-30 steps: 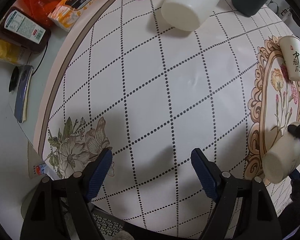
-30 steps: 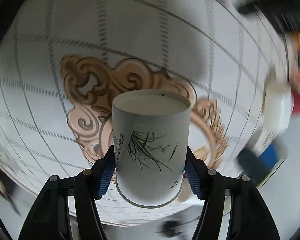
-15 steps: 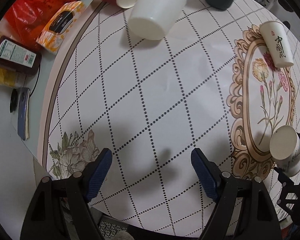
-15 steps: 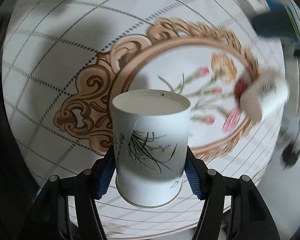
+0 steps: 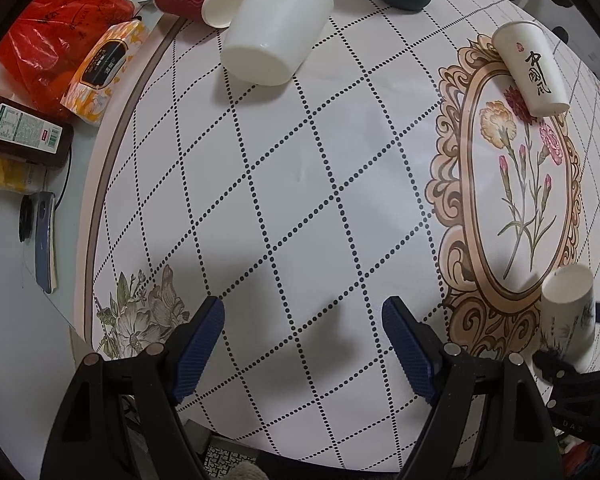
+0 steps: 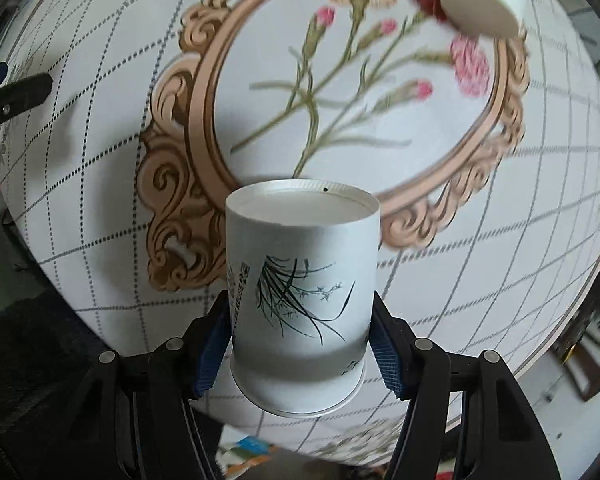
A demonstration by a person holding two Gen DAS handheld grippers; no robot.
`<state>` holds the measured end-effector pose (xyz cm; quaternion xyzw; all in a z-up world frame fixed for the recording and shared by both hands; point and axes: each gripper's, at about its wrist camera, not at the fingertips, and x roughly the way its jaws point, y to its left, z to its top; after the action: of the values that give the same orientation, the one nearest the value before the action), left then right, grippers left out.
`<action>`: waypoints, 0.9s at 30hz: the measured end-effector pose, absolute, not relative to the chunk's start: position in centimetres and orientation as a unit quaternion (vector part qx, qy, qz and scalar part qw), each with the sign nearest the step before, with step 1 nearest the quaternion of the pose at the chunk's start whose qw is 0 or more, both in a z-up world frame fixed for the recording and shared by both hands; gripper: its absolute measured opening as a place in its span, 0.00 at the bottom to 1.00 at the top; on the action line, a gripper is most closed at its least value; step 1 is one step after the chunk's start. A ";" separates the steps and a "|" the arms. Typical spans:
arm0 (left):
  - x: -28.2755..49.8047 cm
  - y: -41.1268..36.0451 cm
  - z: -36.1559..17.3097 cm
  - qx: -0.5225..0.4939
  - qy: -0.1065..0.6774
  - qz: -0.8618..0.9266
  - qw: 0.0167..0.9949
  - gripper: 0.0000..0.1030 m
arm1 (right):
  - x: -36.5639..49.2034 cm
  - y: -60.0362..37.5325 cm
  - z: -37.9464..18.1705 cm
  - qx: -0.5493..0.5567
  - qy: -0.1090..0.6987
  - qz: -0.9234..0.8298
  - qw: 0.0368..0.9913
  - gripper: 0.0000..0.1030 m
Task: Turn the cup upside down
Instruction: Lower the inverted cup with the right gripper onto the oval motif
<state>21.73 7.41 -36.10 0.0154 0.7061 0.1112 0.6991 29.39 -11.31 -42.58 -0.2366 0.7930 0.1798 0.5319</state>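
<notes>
Moved: paper cup carried from scroll border toward flower oval on tablecloth.
Right gripper: clamped on cup, base pointing away, near table's edge.
Left gripper: spread, empty, above grid.

The left gripper is a matte black plastic frame with two angled arms, each tipped by a ribbed blue rubber pad and fastened with round silver screws. The right gripper is built the same: black arms, blue ridged pads, silver screw heads.
</notes>
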 end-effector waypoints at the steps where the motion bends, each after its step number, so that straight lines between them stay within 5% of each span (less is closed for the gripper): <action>1: 21.7 7.4 -36.1 0.016 0.706 0.112 0.699 0.78 | 29.3 -11.6 -42.8 -0.227 0.801 0.174 0.526 0.65; 10: 21.4 8.4 -36.4 0.016 0.705 0.112 0.700 0.78 | 30.3 -14.5 -44.4 -0.173 0.840 0.138 0.496 0.68; 13: 21.4 8.5 -36.4 0.016 0.705 0.112 0.700 0.78 | 33.5 -15.8 -44.4 -0.149 0.851 0.134 0.486 0.82; 22: 21.5 8.9 -36.9 0.016 0.710 0.107 0.696 0.78 | 38.2 -15.8 -44.6 -0.155 0.843 0.121 0.501 0.82; 27: 21.6 8.6 -37.3 0.015 0.715 0.096 0.692 0.78 | 39.6 -16.2 -46.4 -0.155 0.845 0.114 0.499 0.59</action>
<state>21.60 8.60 -37.26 0.0150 0.7151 0.0965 0.6922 39.55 -16.20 -46.38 -0.1552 0.8449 0.1142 0.4991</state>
